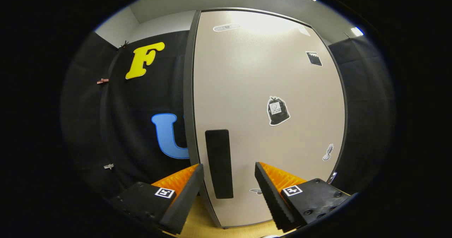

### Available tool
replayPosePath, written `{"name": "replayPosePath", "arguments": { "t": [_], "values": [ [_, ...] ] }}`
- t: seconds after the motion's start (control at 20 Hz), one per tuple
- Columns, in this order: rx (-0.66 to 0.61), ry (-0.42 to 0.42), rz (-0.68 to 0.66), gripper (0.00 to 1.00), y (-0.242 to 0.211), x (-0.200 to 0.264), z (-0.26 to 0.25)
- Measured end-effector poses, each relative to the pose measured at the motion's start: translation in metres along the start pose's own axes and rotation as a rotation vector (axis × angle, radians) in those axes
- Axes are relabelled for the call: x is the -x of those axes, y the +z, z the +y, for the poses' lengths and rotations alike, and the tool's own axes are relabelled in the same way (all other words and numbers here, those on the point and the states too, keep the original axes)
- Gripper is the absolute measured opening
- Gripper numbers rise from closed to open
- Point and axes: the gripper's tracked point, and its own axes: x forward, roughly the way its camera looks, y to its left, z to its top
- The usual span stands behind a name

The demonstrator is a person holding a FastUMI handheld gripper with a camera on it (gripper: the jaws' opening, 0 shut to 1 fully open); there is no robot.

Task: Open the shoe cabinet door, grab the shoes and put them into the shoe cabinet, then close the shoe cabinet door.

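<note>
Tongs: our tongs [229,181] stand wide open and hold nothing; the two fingers point at the cabinet front, one to each side of the handle.
Door: the shoe cabinet door [261,89] is shut and fills most of what lies ahead of us, a pale flat panel in a dark frame, with a few stickers [278,111] on it.
Handle: the dark upright handle [219,163] sits near the door's hinge-free edge, between and just beyond our fingers, not yet touched.
Handling: we judge the door stiff, smooth and light on its hinges; the flat face offers no grip, so the handle is the place to hold.
Grip: we would close across the handle's narrow width, about mid-height, and pull steadily.
Floor: a wood-toned floor [197,220] shows below the door.
</note>
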Motion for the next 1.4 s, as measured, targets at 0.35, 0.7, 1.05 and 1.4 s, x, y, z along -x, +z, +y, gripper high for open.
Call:
{"name": "replayPosePath", "arguments": {
  "t": [0.35, 0.7, 1.05, 1.4],
  "values": [
    [0.011, -0.014, 0.021, 0.73, -0.014, -0.02, 0.001],
    [0.035, -0.01, 0.012, 0.37, -0.014, -0.017, 0.009],
    [0.025, 0.008, 0.037, 0.37, -0.016, -0.005, 0.008],
    [0.01, 0.04, 0.045, 0.27, -0.015, 0.012, 0.006]
  ]
}}
